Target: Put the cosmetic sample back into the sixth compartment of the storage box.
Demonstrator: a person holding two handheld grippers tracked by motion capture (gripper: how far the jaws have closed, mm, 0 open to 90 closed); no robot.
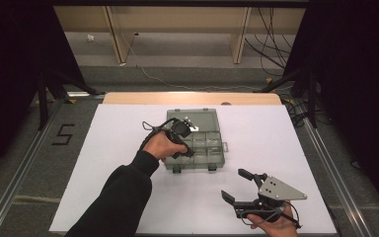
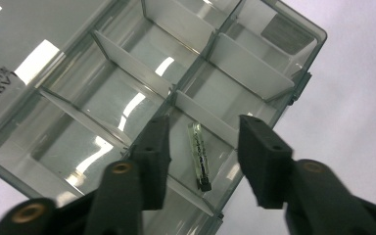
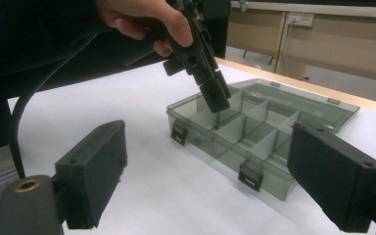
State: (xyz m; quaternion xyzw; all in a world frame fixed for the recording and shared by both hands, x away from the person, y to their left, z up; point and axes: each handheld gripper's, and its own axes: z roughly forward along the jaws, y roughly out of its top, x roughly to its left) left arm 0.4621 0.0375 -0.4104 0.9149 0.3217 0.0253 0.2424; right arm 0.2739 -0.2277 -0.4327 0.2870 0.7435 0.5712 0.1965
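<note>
My left gripper hangs over the open box, its jaws parted with nothing pressed between the pads. Directly below the gap lies a small clear tube with a dark cap at its near end, resting loose on the floor of a compartment at the box's near edge, touching neither jaw. White dividers split the box into two rows of cells, and I see nothing in the neighbouring cells. In the right gripper view, my left gripper points steeply down with its tips at the rim of a front cell, my left hand wrapped round its handle. The box is of smoky transparent plastic, with two dark latches on its front wall and its lid laid flat behind it. My right gripper is held low and well apart from the box, jaws spread wide and empty, looking across the table at the box's front. From the high view, the box sits near the middle of the white table, my left gripper over its left part, and my right gripper rests near the table's front right, held by my right hand, its grey plate uppermost.
</note>
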